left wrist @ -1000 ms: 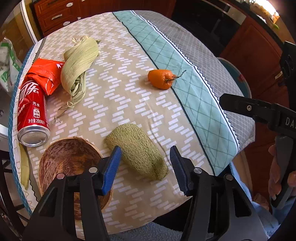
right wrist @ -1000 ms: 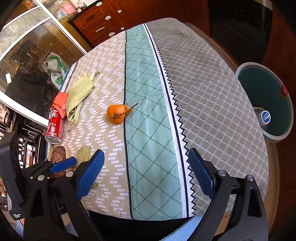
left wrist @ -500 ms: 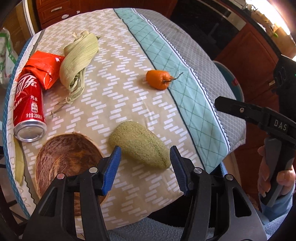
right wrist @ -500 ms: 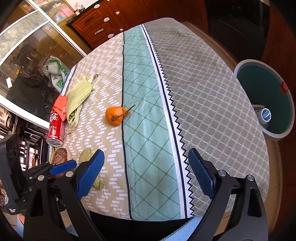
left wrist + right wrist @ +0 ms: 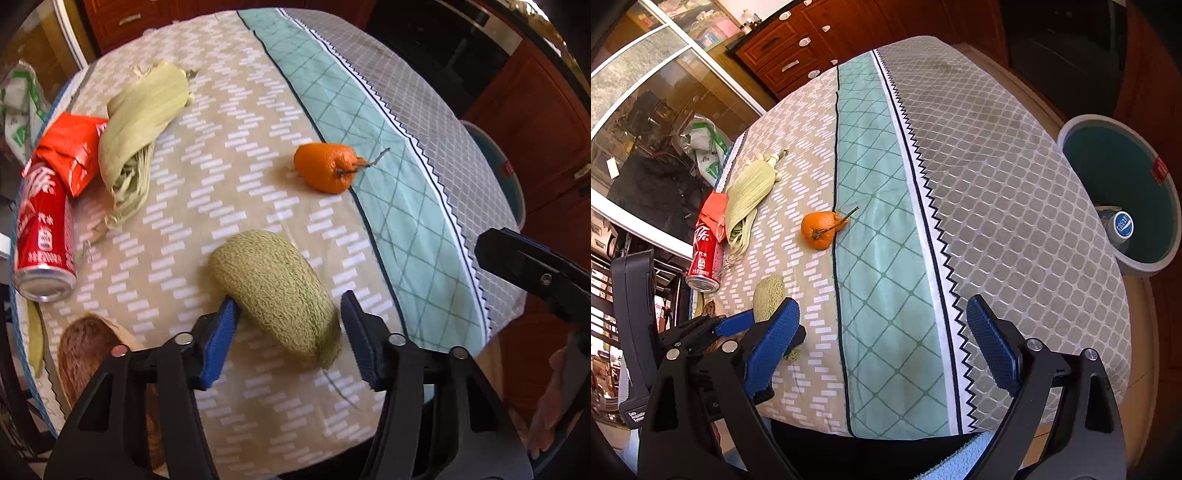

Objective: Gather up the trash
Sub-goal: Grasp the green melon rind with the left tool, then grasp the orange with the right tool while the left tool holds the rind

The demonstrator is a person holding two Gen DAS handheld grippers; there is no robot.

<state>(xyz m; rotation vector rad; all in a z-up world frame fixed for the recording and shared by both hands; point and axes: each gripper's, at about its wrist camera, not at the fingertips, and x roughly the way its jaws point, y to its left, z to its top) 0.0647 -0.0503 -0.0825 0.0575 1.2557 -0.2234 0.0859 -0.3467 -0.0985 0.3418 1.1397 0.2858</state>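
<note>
Left wrist view: left gripper (image 5: 290, 314), its fingers just narrowing yet unclenched, straddles the melon rind (image 5: 273, 291); the next move probably calls for closing and lifting.

A brown bowl (image 5: 92, 354) at the worktop's near edge sits half hidden behind the left gripper's black frame, and in the right wrist view only a sliver of it shows. The melon rind (image 5: 769, 293) there is largely covered by blue fingers (image 5: 768, 347). The bin (image 5: 511, 184) beyond the worktop shows only 1 curved edge in the left wrist view.
</note>
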